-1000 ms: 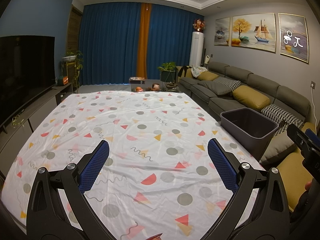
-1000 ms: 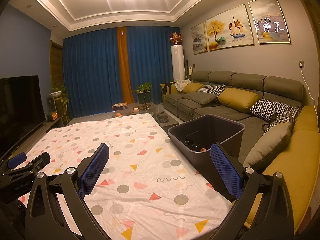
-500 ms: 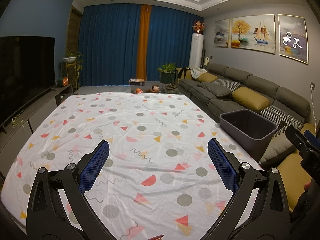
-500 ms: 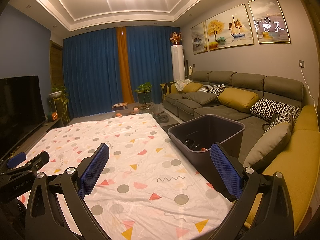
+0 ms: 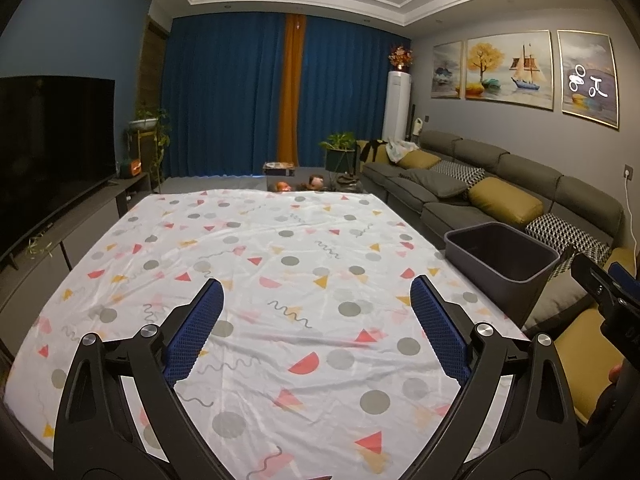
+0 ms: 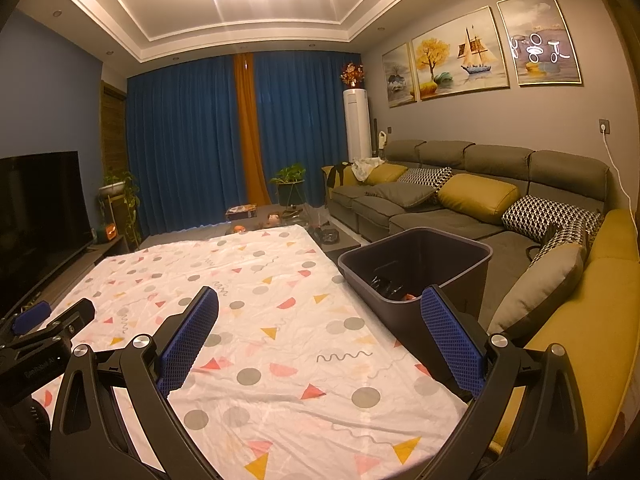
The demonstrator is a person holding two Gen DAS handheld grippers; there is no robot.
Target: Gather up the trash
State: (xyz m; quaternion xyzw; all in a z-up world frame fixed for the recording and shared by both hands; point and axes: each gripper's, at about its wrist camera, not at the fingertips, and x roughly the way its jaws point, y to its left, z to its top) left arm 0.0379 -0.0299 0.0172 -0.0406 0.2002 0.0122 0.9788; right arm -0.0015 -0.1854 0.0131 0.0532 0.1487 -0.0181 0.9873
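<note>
A dark grey bin (image 6: 416, 268) stands at the right edge of the table, against the sofa; dark trash pieces (image 6: 386, 286) lie inside it. The bin also shows in the left wrist view (image 5: 502, 258). My left gripper (image 5: 316, 304) is open and empty above the patterned tablecloth (image 5: 260, 264). My right gripper (image 6: 320, 312) is open and empty, near the table's front, its right finger beside the bin. I see no loose trash on the cloth.
A grey sofa (image 6: 460, 192) with yellow and patterned cushions runs along the right. A TV (image 5: 48, 136) on a low cabinet stands at the left. Plants and a low table with small items (image 5: 304, 184) sit beyond the table's far end.
The left wrist view has tilted up a little, showing more ceiling. Both grippers stay open and empty; the right one has barely moved.
</note>
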